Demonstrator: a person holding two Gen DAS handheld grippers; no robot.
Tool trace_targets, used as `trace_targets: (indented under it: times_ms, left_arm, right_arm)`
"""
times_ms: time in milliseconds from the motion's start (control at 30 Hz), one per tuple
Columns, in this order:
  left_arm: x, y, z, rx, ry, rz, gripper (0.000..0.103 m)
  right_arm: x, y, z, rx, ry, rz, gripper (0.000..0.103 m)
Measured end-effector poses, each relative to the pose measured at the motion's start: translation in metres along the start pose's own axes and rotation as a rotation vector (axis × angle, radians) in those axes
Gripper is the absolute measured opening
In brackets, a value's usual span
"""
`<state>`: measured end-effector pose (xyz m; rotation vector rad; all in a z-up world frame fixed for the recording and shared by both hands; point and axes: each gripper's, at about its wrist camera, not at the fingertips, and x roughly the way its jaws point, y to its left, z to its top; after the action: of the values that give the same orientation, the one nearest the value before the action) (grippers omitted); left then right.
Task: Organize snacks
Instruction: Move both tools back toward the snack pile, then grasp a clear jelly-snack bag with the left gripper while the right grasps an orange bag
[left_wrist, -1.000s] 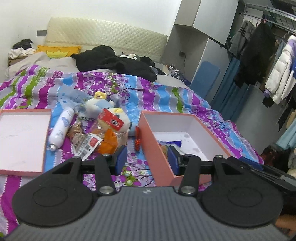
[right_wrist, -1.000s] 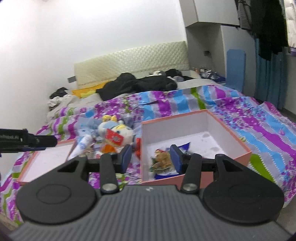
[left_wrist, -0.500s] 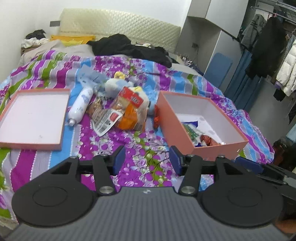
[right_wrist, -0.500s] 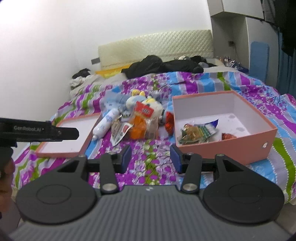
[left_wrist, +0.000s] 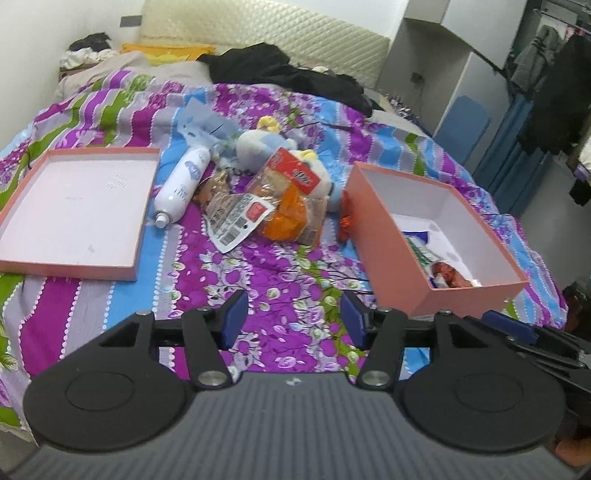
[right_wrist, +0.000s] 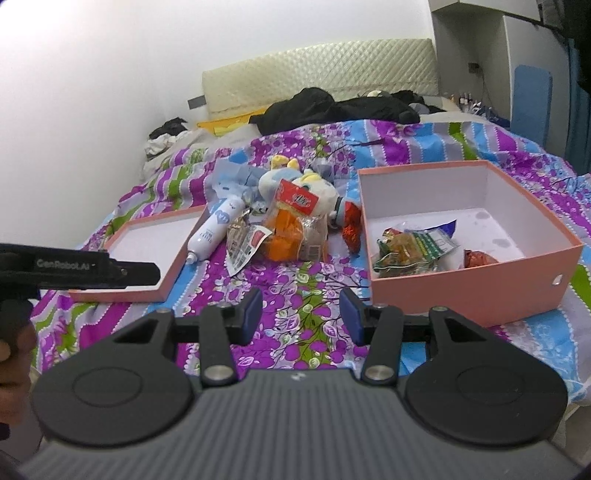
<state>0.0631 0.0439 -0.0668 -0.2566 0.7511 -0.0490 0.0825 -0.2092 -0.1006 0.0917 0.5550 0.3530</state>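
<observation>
Left wrist view: left gripper (left_wrist: 293, 314) hangs over the flowered bedspread (left_wrist: 280, 273) near the bed's front edge; its jaws have just been opening and nothing lies between them.
Snack pile: in the middle of the bed, an orange snack bag (left_wrist: 291, 216) with a flat packet (left_wrist: 236, 218) against it, in front of a plush toy (left_wrist: 258, 142).
Bottle: white bottle (left_wrist: 183, 184) lies on its side between the pile and the box lid (left_wrist: 74, 271).
Box: pink box (left_wrist: 391, 243) sits toward the bed's right edge, with some packets inside; a red wrapped sweet (left_wrist: 346, 223) lies just beside its left wall.
Right wrist view: right gripper (right_wrist: 301, 315) is also above the bedspread, fingers released and apart, gripping nothing.
Box contents: green-and-gold packets (right_wrist: 410, 249) and a red wrapper (right_wrist: 478, 258) lie at the front of the box.
Other tool: the left gripper's black arm shows at the left edge, over the lid's front corner.
</observation>
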Motion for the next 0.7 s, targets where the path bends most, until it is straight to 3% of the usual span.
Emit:
trace_targets:
  times_ms: [233,367,533,600,633,700]
  left_arm:
    - [0.054,0.023,0.011,-0.038,0.047,0.037,0.064]
    - [0.089,0.039,0.02,-0.072,0.052,0.049,0.068]
    - [0.139,0.061,0.037,-0.137,0.044,0.027,0.076]
    - [0.16,0.068,0.046,-0.149,0.049,0.029,0.077]
    - [0.169,0.07,0.05,-0.147,0.055,0.027,0.077]
    - [0.19,0.074,0.06,-0.141,0.061,0.049,0.077]
  right_arm:
    - [0.041,0.003,0.008,-0.025,0.03,0.016,0.051]
    - [0.068,0.002,0.012,-0.029,0.018,0.013,0.07]
    - [0.114,0.004,0.015,-0.05,0.019,0.022,0.07]
    - [0.136,0.006,0.016,-0.059,0.032,0.01,0.075]
    - [0.146,0.006,0.017,-0.057,0.034,0.003,0.083]
    - [0.165,0.007,0.019,-0.057,0.034,-0.008,0.085]
